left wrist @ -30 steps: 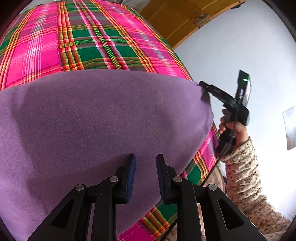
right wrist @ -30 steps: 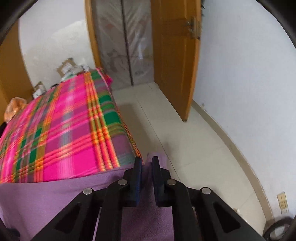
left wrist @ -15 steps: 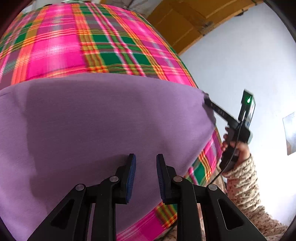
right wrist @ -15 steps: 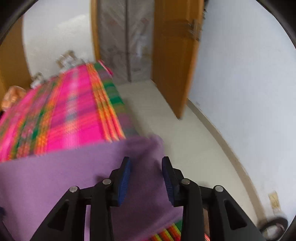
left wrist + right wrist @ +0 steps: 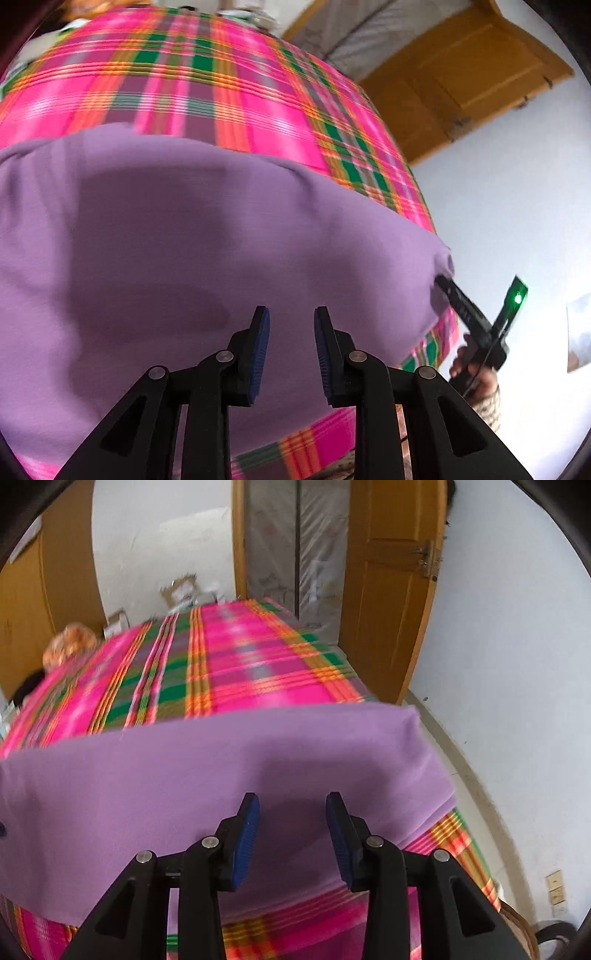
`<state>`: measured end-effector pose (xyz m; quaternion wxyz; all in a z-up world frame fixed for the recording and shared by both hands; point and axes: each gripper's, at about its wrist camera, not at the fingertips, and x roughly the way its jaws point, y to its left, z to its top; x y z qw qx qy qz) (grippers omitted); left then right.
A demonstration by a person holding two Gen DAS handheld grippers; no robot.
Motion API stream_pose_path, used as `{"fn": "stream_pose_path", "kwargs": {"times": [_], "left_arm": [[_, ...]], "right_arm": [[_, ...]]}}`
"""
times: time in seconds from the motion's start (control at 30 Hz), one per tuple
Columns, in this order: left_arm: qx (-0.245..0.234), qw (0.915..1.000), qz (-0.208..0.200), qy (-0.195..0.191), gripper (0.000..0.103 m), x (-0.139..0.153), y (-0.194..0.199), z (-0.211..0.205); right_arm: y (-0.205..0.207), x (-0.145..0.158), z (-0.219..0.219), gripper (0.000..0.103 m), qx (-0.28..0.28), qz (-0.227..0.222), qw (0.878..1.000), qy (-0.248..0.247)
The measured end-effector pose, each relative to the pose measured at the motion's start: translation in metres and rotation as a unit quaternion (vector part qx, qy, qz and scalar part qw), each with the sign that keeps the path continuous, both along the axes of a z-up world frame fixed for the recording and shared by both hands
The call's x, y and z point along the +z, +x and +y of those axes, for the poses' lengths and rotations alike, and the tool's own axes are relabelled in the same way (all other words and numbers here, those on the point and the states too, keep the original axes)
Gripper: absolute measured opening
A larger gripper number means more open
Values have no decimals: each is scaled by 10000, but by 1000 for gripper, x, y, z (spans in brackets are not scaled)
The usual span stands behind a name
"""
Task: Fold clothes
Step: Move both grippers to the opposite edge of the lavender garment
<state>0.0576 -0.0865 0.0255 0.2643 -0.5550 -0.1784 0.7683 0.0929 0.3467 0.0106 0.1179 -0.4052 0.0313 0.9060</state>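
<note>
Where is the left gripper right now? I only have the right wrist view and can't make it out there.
Observer: In the left wrist view, the left gripper is over the purple cloth. Its jaws are opening and no cloth is pinched between the pads.
Operator: Does that view show my right gripper from outside?
Observer: Yes. The right gripper has its tip at the cloth's right-hand corner, and a green light is lit on its body.
Operator: What is holding it?
Observer: A hand with a floral-print sleeve, low at the right of that view.
</note>
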Motion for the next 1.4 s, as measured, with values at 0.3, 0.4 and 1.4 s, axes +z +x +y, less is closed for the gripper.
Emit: {"fn": "stream_pose_path", "kwargs": {"times": [0.3, 0.4, 1.4], "left_arm": [[1008, 9948, -143, 84, 26, -20, 18, -100], [1387, 9902, -109, 108, 26, -22, 25, -134], [2562, 9664, 19, -206, 26, 30, -35, -209]], "right_arm": [[9, -6, -91, 38, 942, -24, 9955, -23], [3, -7, -107, 38, 1026, -133, 9945, -137], [-125, 50, -208, 38, 3296, -357, 9361, -1170]]}}
